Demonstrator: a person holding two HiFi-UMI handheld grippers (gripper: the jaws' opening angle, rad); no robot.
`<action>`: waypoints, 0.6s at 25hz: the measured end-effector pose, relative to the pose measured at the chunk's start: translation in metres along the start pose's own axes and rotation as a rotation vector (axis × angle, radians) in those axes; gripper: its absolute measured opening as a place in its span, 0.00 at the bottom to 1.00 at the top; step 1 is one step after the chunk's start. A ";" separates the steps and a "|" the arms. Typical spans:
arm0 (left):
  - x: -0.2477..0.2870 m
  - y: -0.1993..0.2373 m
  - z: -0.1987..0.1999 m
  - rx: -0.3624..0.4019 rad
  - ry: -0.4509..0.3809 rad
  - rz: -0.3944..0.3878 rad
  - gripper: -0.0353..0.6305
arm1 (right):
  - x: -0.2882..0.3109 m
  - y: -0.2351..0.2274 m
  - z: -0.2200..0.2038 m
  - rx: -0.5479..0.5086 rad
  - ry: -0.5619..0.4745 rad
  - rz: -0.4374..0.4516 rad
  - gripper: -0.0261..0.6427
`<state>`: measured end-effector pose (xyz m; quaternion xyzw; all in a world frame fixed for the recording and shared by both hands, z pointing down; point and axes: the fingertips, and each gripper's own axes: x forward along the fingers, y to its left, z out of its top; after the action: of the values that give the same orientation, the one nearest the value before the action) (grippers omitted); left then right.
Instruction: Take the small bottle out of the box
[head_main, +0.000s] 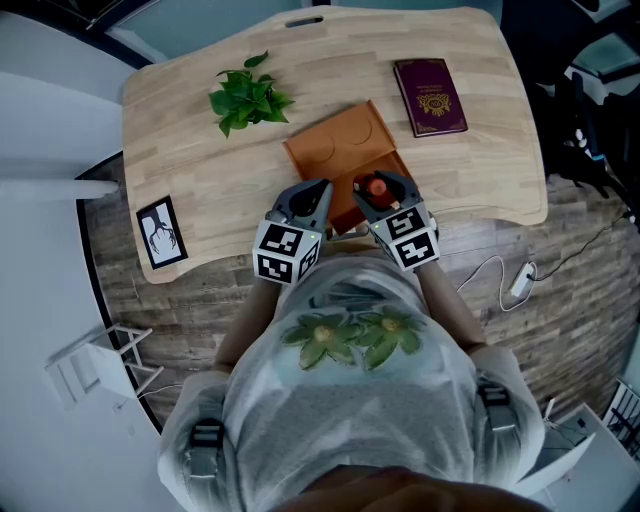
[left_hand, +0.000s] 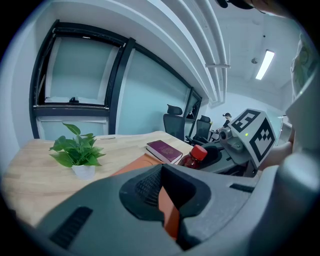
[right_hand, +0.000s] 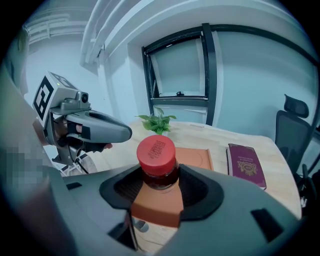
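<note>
Right hand-held gripper clamped on small bottle, above box. Left hand-held gripper jaws together, beside box.

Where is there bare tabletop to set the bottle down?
Widest free patch: bare wood between the plant and the picture card, left of the orange box. Smaller strip right of the maroon booklet. Crowded: the near edge, where left gripper and right gripper meet at the box.
</note>
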<state>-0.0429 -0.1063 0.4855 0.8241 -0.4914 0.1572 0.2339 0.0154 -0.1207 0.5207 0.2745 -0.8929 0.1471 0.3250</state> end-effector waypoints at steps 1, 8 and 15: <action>0.000 0.000 0.000 0.000 0.000 0.000 0.06 | -0.001 0.000 0.002 0.000 -0.005 0.000 0.37; -0.002 0.001 -0.001 0.002 -0.003 0.001 0.06 | -0.010 0.004 0.012 -0.022 -0.027 0.001 0.37; -0.004 0.001 -0.001 0.003 -0.002 0.002 0.06 | -0.019 0.010 0.025 -0.046 -0.047 0.009 0.37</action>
<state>-0.0457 -0.1033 0.4850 0.8242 -0.4921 0.1574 0.2320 0.0091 -0.1160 0.4890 0.2662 -0.9047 0.1215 0.3096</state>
